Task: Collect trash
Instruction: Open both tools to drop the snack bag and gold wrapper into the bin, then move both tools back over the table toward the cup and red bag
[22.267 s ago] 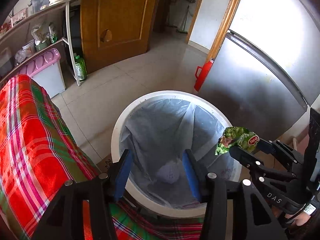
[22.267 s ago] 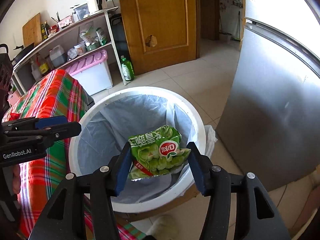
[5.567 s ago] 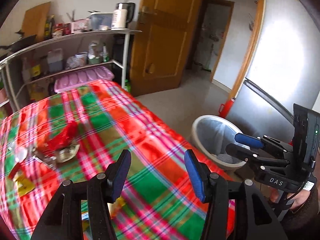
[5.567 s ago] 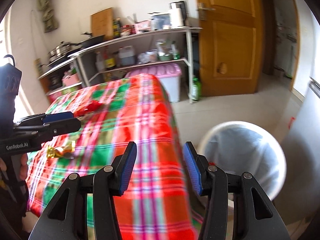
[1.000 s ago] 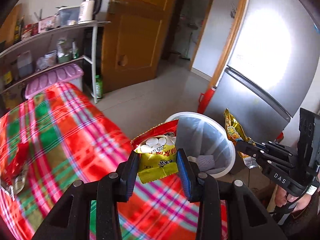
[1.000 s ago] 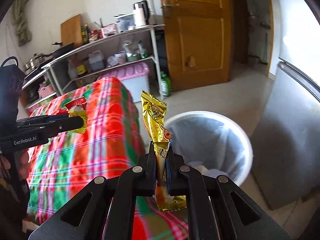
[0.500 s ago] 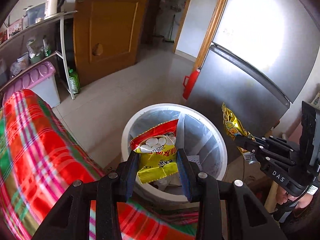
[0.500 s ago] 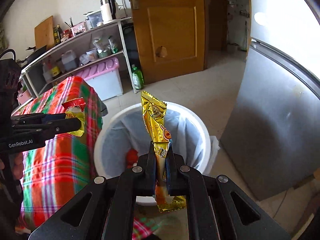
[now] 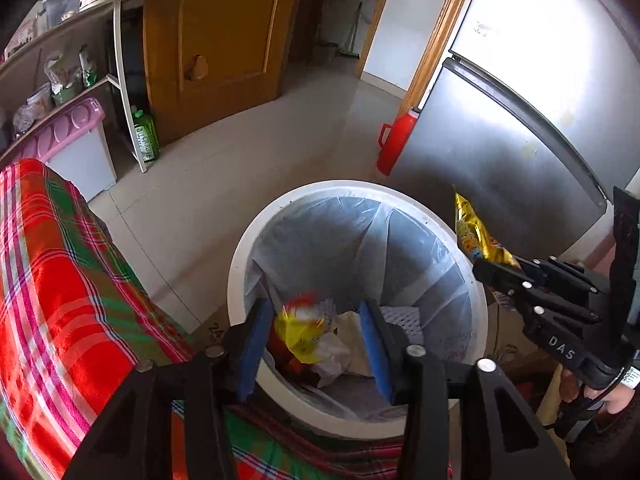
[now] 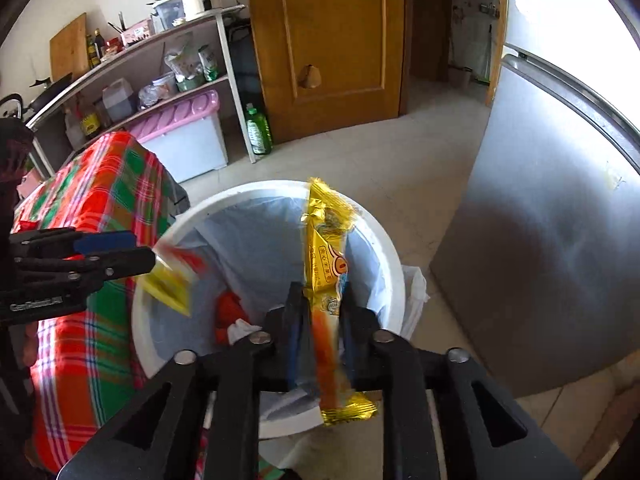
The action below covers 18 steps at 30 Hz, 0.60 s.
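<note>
Here both grippers hang above the white trash bin, which is lined with a pale blue bag and stands on the tiled floor between the plaid-covered table on the left and the steel fridge on the right.

The left gripper has its jaws opening; its blue pads stand apart from the red and yellow snack packet, which is blurred between them over the mouth of the bin. In the right wrist view that same packet shows as a smear just off the left gripper's tips, above the bin's near-left rim.

The right gripper has its jaws opening too. The long gold wrapper stands upright between them, its top reaching over the far rim and its bottom end hanging below the fingers; the lower part is blurred, and a gap shows on its left side, so the pads no longer clamp it.

Inside the bin lie crumpled white paper and something red. A red flask stands on the floor beside the fridge, and a green bottle stands by the shelf leg near the wooden door.
</note>
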Each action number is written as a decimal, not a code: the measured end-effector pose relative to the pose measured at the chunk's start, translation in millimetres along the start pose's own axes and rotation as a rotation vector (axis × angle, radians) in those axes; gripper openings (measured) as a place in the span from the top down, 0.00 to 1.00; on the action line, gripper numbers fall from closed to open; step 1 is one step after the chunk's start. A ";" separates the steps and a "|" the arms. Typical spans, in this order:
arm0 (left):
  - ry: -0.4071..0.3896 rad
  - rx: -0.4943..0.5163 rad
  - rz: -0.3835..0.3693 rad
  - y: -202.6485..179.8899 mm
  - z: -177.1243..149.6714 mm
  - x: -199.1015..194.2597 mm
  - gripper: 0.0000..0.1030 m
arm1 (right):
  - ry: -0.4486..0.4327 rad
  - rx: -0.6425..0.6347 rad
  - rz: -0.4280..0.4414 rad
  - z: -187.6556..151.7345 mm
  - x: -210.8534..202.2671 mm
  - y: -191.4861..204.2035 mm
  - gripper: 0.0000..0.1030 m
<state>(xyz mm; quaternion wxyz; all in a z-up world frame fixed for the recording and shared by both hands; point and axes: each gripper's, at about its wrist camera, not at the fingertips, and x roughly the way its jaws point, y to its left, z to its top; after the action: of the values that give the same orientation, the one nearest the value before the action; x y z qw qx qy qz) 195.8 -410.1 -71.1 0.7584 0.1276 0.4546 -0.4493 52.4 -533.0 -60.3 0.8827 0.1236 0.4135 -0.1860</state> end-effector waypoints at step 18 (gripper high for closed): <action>-0.041 -0.022 -0.002 1.1 -8.4 -27.9 0.50 | -0.044 0.033 0.010 -7.7 -20.3 4.1 0.54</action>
<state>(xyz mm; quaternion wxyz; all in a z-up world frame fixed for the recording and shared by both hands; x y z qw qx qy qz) 186.8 -388.7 -53.5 0.7685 0.1097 0.4440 -0.4476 36.9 -521.9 -49.0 0.8903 0.1360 0.3904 -0.1910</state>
